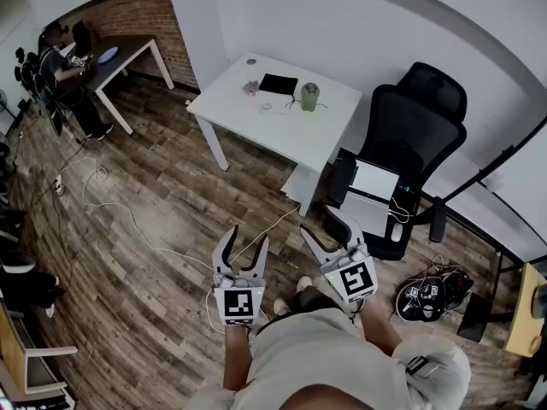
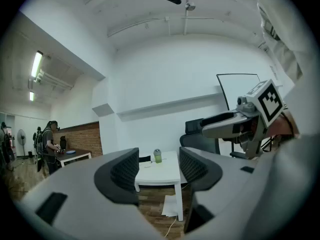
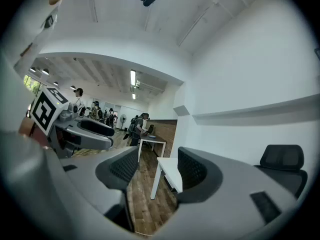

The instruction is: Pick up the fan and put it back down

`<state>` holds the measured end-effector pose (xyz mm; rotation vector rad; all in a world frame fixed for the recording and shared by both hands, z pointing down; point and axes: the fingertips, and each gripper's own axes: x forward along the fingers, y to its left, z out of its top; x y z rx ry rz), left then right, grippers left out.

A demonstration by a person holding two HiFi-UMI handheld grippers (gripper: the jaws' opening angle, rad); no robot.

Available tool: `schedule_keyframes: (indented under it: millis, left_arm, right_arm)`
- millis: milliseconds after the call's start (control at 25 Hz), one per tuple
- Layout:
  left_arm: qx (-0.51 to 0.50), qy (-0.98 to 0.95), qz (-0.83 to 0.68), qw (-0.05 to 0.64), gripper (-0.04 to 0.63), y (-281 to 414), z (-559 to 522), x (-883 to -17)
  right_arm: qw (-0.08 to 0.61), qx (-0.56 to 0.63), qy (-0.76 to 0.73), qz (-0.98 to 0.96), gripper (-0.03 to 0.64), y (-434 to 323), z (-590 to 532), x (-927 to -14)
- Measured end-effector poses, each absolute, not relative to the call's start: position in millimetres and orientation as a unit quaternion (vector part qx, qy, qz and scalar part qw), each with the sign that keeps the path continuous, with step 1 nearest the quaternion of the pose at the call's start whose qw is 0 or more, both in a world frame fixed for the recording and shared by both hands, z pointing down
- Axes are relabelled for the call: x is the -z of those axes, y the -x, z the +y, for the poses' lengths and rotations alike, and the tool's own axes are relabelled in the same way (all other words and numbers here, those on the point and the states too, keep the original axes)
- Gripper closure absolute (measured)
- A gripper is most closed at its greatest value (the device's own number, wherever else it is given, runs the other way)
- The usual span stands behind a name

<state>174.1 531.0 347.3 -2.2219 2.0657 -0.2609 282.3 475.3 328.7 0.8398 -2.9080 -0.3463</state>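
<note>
The fan [image 1: 309, 96] is a small green upright thing on the far side of the white table [image 1: 248, 114]. It also shows far off between the jaws in the left gripper view, where the fan [image 2: 158, 156] stands on the table [image 2: 162, 174]. My left gripper [image 1: 246, 236] and right gripper [image 1: 318, 222] hang side by side over the wooden floor, well short of the table. Both point level with jaws apart and nothing between them. The left gripper [image 2: 159, 166] faces the table. The right gripper [image 3: 158, 169] faces a table corner [image 3: 167, 170].
A black office chair [image 1: 419, 118] with a white laptop [image 1: 373, 186] on its seat stands right of the table. Cables [image 1: 111, 203] trail over the floor at left. A person [image 1: 60, 71] works at another desk far left. Black gear [image 1: 432, 297] lies at right.
</note>
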Motion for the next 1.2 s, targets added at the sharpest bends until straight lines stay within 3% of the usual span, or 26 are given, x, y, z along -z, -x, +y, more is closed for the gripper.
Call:
schedule_keyframes:
  millis: [480, 1200]
  left_arm:
    - [0.084, 0.721, 0.686, 0.047, 0.347, -150, 522, -353]
    - [0.093, 0.703, 0.703, 0.059, 0.350, -95, 397, -343]
  right_arm:
    - [0.049, 0.082, -0.265, -0.960, 0.357, -253, 466, -346]
    - [0.044, 0.086, -0.234, -0.967, 0.357, -201, 342, -339]
